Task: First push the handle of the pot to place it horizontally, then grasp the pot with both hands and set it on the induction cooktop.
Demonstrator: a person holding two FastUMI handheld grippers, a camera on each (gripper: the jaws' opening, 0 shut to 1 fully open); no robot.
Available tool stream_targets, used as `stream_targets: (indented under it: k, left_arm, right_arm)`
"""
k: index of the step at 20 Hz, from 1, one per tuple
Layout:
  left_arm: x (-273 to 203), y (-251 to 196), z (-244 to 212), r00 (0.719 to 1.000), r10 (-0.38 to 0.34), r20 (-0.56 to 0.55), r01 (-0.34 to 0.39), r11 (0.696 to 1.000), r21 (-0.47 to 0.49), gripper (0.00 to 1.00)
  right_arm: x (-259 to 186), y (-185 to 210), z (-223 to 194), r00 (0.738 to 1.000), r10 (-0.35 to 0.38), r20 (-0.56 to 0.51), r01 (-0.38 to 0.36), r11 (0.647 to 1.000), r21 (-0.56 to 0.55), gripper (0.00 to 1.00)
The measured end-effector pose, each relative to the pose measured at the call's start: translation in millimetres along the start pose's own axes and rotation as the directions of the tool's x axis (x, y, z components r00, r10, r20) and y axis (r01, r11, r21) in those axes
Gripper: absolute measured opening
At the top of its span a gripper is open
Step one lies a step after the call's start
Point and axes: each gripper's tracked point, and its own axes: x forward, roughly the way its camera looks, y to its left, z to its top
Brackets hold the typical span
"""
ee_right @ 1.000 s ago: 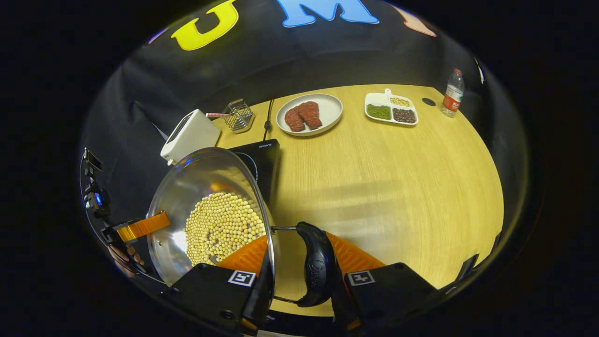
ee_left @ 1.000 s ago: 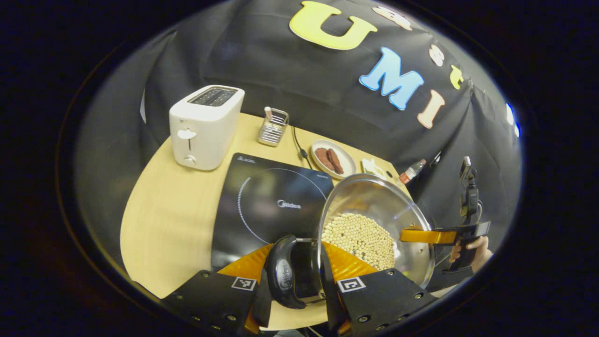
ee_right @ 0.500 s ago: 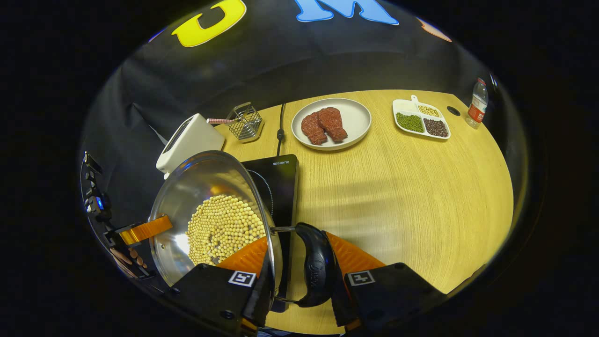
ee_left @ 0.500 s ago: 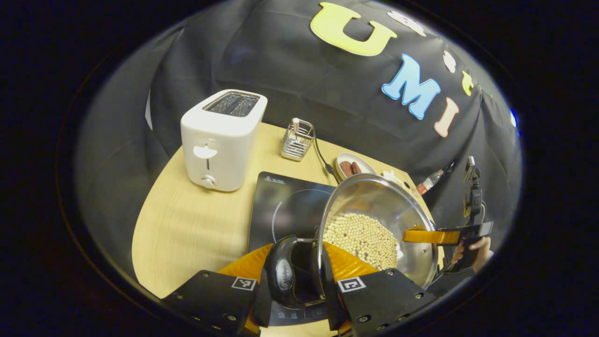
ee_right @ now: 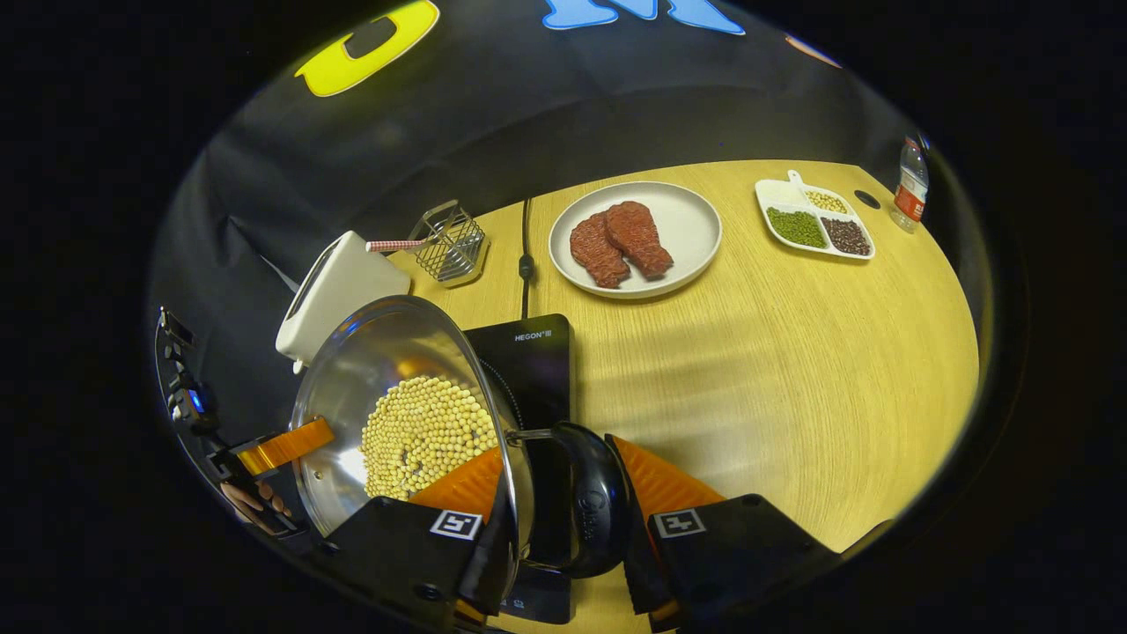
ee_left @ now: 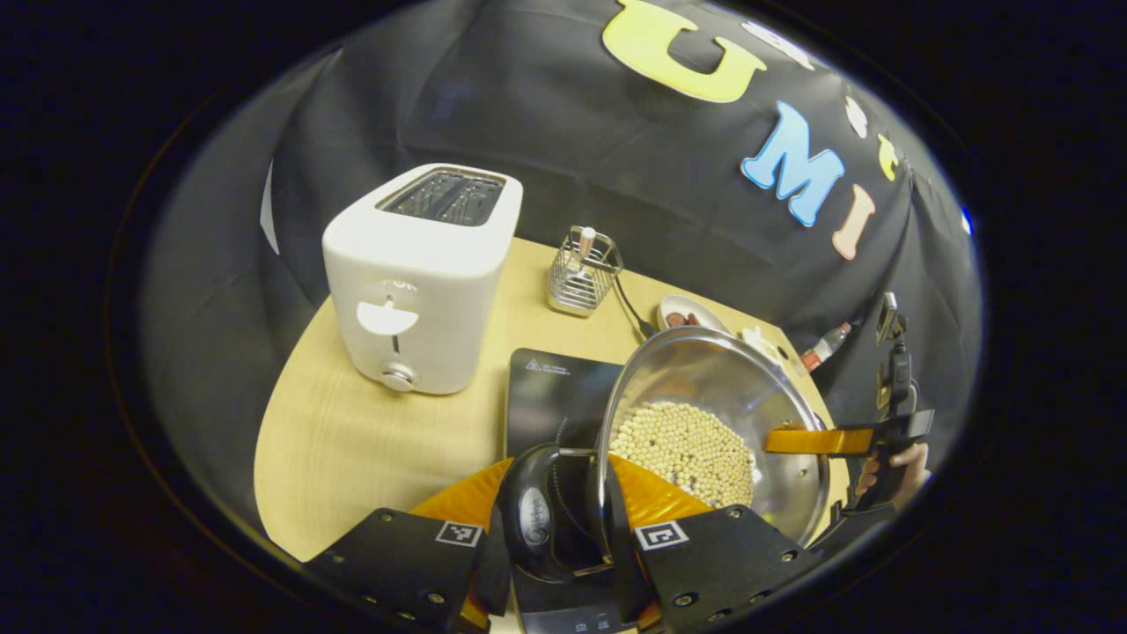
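The pot (ee_left: 713, 431) hides much of the induction cooktop (ee_left: 555, 396) beneath it. We clamp its side handles (ee_left: 533, 515) with our left gripper (ee_left: 550, 537) and right gripper (ee_right: 563, 537); steel pot, carrying pale beans (ee_right: 427, 436).

A black cloth wall (ee_right: 493, 114) hangs in soft folds behind a round, light wooden table (ee_right: 775, 352). On the table stand a white toaster (ee_left: 423, 282), a small wire basket (ee_left: 583, 273), a plate (ee_right: 687, 229) with two brown pieces of meat (ee_right: 621, 242), a white tray (ee_right: 814, 220) of beans and a little bottle (ee_right: 911, 185), and a black cord (ee_right: 525, 255) runs across the wood near the basket. Light falls from above and makes pale, shiny stripes on the table top.
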Motion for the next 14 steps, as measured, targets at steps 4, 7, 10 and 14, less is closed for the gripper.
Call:
stream_targets:
  k: [4, 7, 10, 14]
  left_arm:
    - [7.3, 15.4, 1.3, 1.000, 0.008, -0.008, -0.008, 1.000, -0.005, 0.51]
    - [16.6, 19.3, 0.3, 1.000, 0.003, -0.011, -0.003, 1.000, -0.011, 0.48]
    - [20.1, 21.7, 4.1, 1.000, 0.001, 0.001, -0.001, 1.000, 0.010, 0.51]
    - [18.7, 21.0, 1.1, 1.000, -0.004, 0.011, 0.005, 1.000, -0.025, 0.49]
  right_arm:
    - [14.8, 5.3, 4.3, 1.000, 0.007, -0.015, -0.007, 1.000, 0.010, 0.53]
    - [20.0, 6.3, 4.9, 1.000, 0.004, -0.019, -0.004, 1.000, 0.014, 0.53]
    - [22.7, 6.0, 5.4, 0.999, 0.020, -0.025, -0.019, 1.000, 0.019, 0.53]
    - [26.6, 4.1, 9.2, 0.999, 0.036, -0.016, -0.036, 0.999, 0.003, 0.54]
